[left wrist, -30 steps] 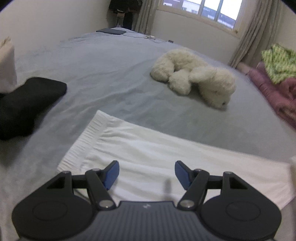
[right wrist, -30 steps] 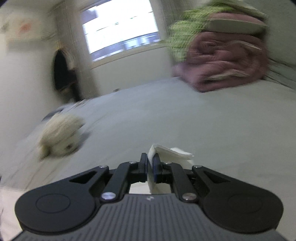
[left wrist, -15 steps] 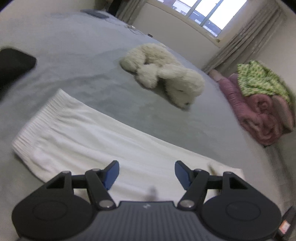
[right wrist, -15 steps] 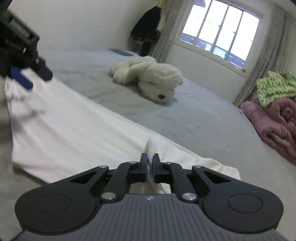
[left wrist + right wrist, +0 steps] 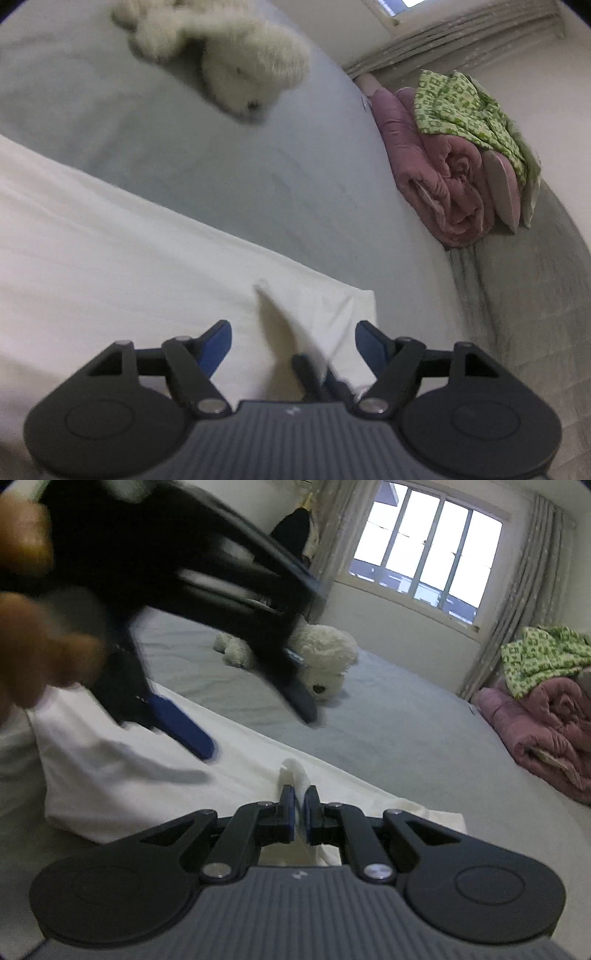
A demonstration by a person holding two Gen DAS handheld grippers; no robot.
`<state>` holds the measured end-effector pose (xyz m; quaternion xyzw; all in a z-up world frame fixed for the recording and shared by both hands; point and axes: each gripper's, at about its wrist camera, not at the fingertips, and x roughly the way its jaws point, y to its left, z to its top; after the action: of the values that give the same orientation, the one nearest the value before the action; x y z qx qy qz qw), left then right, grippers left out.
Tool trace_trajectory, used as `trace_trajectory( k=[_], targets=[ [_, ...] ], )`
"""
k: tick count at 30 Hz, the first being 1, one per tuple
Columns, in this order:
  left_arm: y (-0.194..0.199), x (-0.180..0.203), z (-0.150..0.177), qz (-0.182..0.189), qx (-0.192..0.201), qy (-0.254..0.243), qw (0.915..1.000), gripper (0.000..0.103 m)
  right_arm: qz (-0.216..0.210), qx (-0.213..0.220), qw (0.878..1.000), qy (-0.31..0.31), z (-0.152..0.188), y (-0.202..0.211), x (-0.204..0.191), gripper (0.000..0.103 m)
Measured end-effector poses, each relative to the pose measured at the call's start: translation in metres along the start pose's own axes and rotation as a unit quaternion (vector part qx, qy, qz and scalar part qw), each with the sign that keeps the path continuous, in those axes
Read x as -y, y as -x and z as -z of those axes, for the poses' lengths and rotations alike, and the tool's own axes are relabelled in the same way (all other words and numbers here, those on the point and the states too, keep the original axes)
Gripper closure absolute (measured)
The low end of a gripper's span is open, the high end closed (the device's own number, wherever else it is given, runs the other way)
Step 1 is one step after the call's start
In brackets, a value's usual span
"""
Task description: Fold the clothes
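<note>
- Garment (image 5: 110, 266): white, spread flat on the grey bed (image 5: 258, 166). It runs from the far left toward the near right, where its end lies just short of the bed's right side.
- Right claw (image 5: 299, 812): jaws narrow, pinching a raised tuft of the garment's near edge. The cloth stands up between the pads and peaks just beyond them.
- Left claw (image 5: 293, 341): jaws wide and opening, nothing gripped. In its own view the lifted fold and the right claw's dark tips sit between its blue pads (image 5: 218, 341); contact does not show.
- Right view: the left claw crosses the upper left, blurred, with a hand (image 5: 33, 646) behind it.
- Elsewhere: plush toy (image 5: 321, 661) on the far bed, pink quilt (image 5: 450, 184) with a green cloth (image 5: 469, 107) at the right. All well apart from the garment.
- Step (judged): setting up a fold at the garment's right end. One corner is secured and the second grasp is not yet made.
- Next (judged): the left claw needs its own hold on the edge beside the right claw's pinch, then a matched lift and carry toward the far-left end.
- Risk: closing on the other claw's tips rather than cloth.
</note>
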<state>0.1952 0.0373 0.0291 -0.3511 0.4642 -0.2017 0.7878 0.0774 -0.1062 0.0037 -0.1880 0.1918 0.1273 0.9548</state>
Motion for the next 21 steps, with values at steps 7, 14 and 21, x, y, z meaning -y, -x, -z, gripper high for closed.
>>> trace_trajectory(
  k=[7, 14, 21],
  targets=[
    [-0.04, -0.001, 0.001, 0.014, -0.028, 0.044, 0.9985, 0.057, -0.009, 0.009, 1.0, 0.012, -0.001, 0.004, -0.001, 0.095],
    [-0.041, 0.006, -0.002, -0.005, -0.022, -0.001, 0.9998, 0.101, -0.003, 0.011, 1.0, 0.026, -0.003, 0.007, -0.005, 0.095],
    [-0.009, -0.001, -0.014, -0.014, 0.001, -0.048, 0.9988, 0.101, 0.004, 0.017, 0.999, 0.034, -0.014, 0.009, -0.026, 0.095]
  ],
)
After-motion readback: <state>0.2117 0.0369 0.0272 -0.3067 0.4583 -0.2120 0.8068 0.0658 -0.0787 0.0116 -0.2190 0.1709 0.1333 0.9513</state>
